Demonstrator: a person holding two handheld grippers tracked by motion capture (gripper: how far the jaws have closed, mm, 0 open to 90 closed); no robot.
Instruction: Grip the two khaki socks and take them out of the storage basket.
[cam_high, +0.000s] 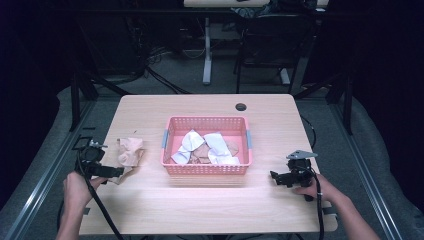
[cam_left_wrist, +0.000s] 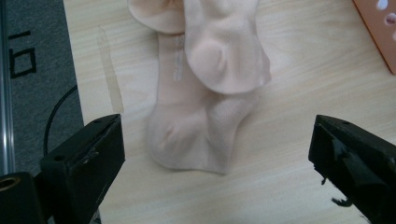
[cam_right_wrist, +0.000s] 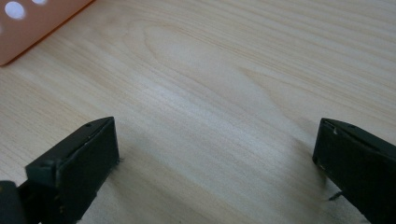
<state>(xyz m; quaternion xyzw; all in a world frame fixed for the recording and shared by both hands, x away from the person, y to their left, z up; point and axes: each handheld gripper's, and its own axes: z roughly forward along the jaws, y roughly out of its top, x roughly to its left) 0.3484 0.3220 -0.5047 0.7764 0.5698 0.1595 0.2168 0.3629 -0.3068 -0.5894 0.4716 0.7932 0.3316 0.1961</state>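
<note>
A pale beige sock (cam_high: 130, 150) lies crumpled on the wooden table, left of a pink plastic basket (cam_high: 205, 120). Inside the basket are white socks (cam_high: 217, 145) and beige ones (cam_high: 202, 152). My left gripper (cam_high: 119, 172) sits at the sock's near end. In the left gripper view its jaws stand wide open (cam_left_wrist: 215, 128), with the sock (cam_left_wrist: 205, 93) lying just beyond and partly between them, untouched by the pads. My right gripper (cam_high: 273, 176) rests to the right of the basket, open (cam_right_wrist: 217, 130) over bare wood, with the basket's corner (cam_right_wrist: 28, 32) at upper left.
The table's left edge is close to the left gripper, with grey floor (cam_left_wrist: 32, 70) and a cable beyond it. A round cable hole (cam_high: 241, 106) sits near the far edge. A chair (cam_high: 272, 45) and a desk leg (cam_high: 207, 50) stand behind the table.
</note>
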